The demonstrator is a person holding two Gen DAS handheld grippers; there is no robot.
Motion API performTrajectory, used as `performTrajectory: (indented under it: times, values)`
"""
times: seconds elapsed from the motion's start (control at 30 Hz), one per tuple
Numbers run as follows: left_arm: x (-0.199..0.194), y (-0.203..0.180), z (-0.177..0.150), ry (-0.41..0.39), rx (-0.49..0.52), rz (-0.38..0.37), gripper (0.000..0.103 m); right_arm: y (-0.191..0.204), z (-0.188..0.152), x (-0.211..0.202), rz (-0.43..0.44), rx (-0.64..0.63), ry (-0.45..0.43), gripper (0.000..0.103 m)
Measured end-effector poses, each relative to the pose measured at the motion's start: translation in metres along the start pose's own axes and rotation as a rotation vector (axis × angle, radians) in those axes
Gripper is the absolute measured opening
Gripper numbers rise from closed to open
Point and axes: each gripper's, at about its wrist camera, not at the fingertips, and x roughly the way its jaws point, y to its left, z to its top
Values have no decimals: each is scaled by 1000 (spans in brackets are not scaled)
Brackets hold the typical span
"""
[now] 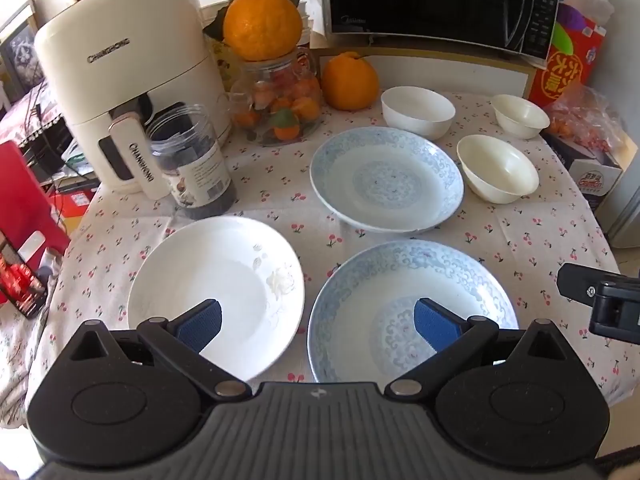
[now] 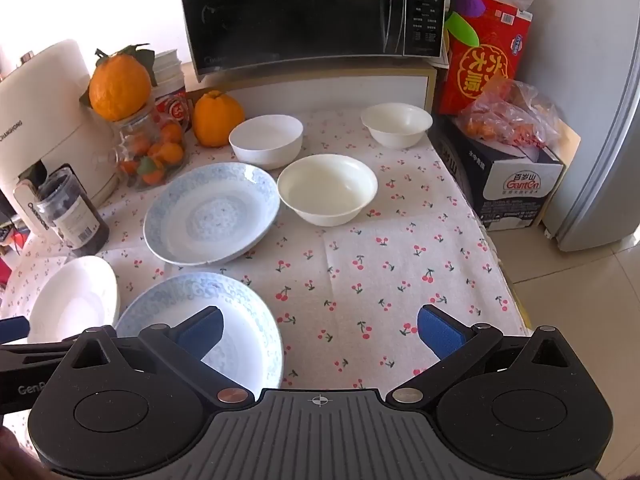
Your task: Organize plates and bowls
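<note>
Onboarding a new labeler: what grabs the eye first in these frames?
Three plates spread on the cherry-print tablecloth: two blue-patterned plates and a white plate at near left. Behind them, three white bowls, and a big orange atop a glass jar.

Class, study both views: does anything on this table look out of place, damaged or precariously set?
One oddity: a large orange sits balanced atop the glass jar like a lid, so it might roll off. The plates and bowls lie upright and separate, with no damage I can see.
</note>
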Motion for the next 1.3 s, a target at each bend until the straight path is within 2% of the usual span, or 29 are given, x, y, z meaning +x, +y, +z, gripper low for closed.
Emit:
performTrajectory:
  times: [0.23, 0.37, 0.47, 0.6, 0.7, 0.83, 1.0, 1.17, 1.23, 1.3]
  values:
    - [13, 3, 17, -18, 17, -14, 103, 4, 27, 9, 10, -38, 16, 103]
    - [24, 8, 30, -57, 12, -39, 103, -1, 47, 30, 132, -58, 69, 103]
    - [37, 10, 41, -73, 20, -53, 103, 0, 54, 51, 150, -60, 88, 103]
    - [61, 16, 55, -31, -32, -97, 102, -7, 56, 79, 182, 16, 81, 103]
    - [76, 21, 62, -28, -81, -151, 95, -14, 60, 98, 224, 78, 96, 103]
    - [93, 23, 66, -31, -92, -187, 79, -24, 66, 121, 286, 187, 128, 103]
    - [112, 21, 72, -39, -70, -163, 56, -24, 66, 149, 344, 270, 158, 98]
    - [127, 25, 77, -17, -98, -165, 44, -16, 59, 174, 364, 332, 222, 80]
    - [133, 26, 78, 0, -119, -169, 39, -13, 57, 181, 359, 350, 234, 69]
    - [137, 28, 78, 16, -131, -177, 35, -10, 57, 183, 352, 350, 224, 65]
